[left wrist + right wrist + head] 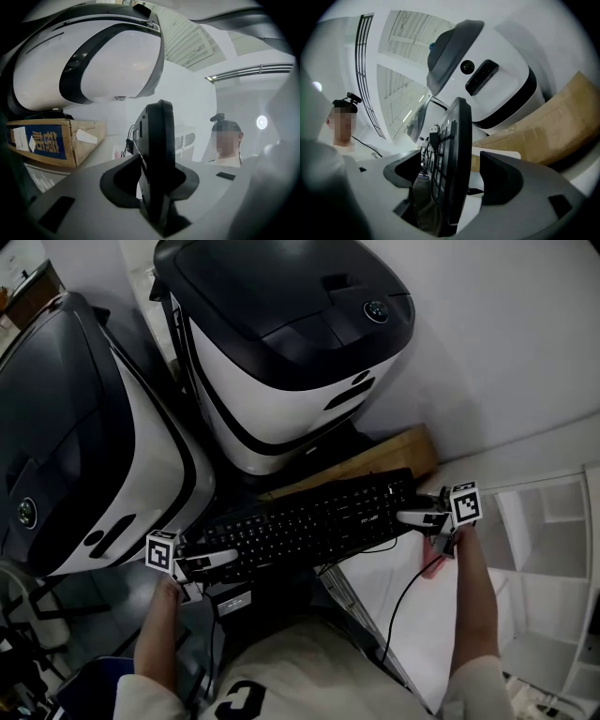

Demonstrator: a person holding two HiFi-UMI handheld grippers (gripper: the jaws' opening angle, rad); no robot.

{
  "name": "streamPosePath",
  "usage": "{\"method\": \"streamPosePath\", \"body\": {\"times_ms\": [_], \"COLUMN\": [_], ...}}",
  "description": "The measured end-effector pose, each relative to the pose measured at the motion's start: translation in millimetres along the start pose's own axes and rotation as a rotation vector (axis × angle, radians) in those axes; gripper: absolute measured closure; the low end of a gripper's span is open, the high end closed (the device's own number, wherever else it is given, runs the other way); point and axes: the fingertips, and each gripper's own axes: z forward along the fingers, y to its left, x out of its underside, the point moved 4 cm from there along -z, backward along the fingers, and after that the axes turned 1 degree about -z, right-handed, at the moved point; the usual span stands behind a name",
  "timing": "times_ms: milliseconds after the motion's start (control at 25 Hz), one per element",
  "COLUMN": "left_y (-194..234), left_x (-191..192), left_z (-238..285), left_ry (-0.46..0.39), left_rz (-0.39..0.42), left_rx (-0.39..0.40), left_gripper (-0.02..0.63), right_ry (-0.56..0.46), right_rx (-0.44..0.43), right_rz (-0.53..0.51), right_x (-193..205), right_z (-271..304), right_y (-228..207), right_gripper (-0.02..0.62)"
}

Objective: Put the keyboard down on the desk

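Two bulky black-and-white machines point(281, 343) point(75, 427) crowd the back, and the white desk point(361, 592) sits low right. Black full-size keyboard point(309, 521) is held level in the air, its right end over the desk corner, cable dangling. Likely light, stiff plastic, long: grip both short ends. Left gripper point(220, 559) and right gripper point(412, 517) jaws are each clamped on an end.
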Motion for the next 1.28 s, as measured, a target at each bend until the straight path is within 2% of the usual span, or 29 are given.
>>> {"method": "streamPosePath", "body": {"times_ms": [80,120,200,240,440,560,800,1040,1120,1280], "left_y": [0,1,4,5,12,11,15,20,20,15], "left_x": [0,0,-1,-3,-21,-32,-33,-36,-40,-46], "left_z": [1,1,0,-3,-19,-21,-18,-19,-18,-5], "left_ry": [0.016,0.022,0.018,0.007,-0.147,-0.215,-0.184,-0.186,-0.163,-0.133], "left_rz": [0.007,0.012,0.015,0.009,-0.003,0.0,0.006,-0.001,0.026,0.068], "left_rx": [-0.01,-0.018,-0.033,-0.04,-0.125,-0.178,-0.309,-0.371,-0.393,-0.386], "left_gripper": [0.505,0.505,0.505,0.506,0.509,0.509,0.491,0.485,0.485,0.477], "right_ry": [0.009,0.016,0.022,0.018,0.03,-0.006,-0.023,-0.056,-0.063,-0.077], "right_rx": [-0.033,-0.03,-0.002,0.0,-0.065,-0.065,-0.031,-0.04,-0.035,-0.025], "right_rz": [0.006,0.007,0.009,0.012,0.026,0.073,0.09,0.086,0.092,0.113], "right_x": [-2,-2,0,1,7,8,14,15,17,26], "right_z": [7,10,14,14,22,23,22,23,20,12], "right_y": [4,4,2,2,15,13,17,20,22,26], "right_gripper": [0.199,0.227,0.328,0.336,0.385,0.41,0.414,0.416,0.416,0.407]}}
